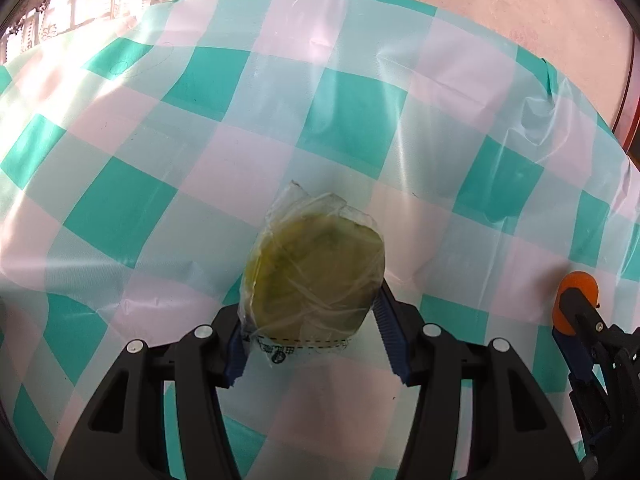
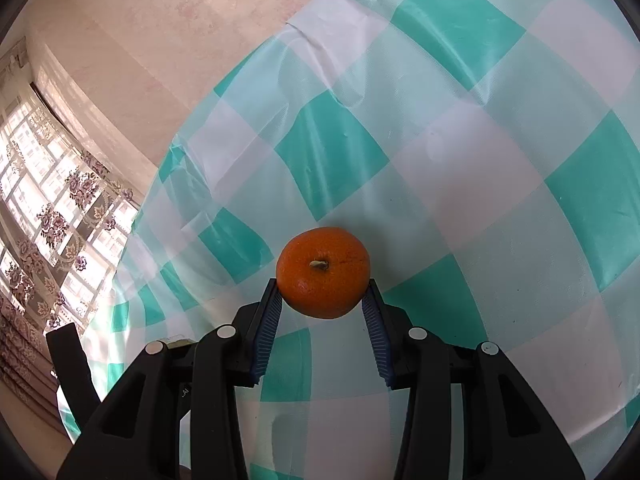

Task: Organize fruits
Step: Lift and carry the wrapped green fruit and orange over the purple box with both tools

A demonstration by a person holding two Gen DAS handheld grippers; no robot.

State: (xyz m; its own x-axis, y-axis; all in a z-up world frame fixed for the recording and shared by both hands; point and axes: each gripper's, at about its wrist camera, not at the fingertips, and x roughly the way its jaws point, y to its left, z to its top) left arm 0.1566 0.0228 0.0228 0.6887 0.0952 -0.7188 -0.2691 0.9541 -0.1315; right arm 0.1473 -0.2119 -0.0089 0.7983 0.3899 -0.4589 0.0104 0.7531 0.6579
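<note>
My left gripper [image 1: 310, 312] is shut on a green-yellow fruit wrapped in clear plastic [image 1: 316, 268], held between its blue pads above the checked tablecloth [image 1: 200, 168]. My right gripper [image 2: 324, 296] is shut on an orange tangerine [image 2: 323, 271], stem end facing the camera, above the same cloth [image 2: 480, 160]. In the left wrist view the right gripper shows at the right edge with the tangerine [image 1: 576, 300] in it.
The table is covered by a teal and white checked plastic cloth. Its far edge [image 1: 440, 8] meets a pinkish tiled floor [image 2: 160, 20]. A window with a flowered curtain [image 2: 52, 208] lies to the left. A dark strap [image 2: 68, 364] hangs at the lower left.
</note>
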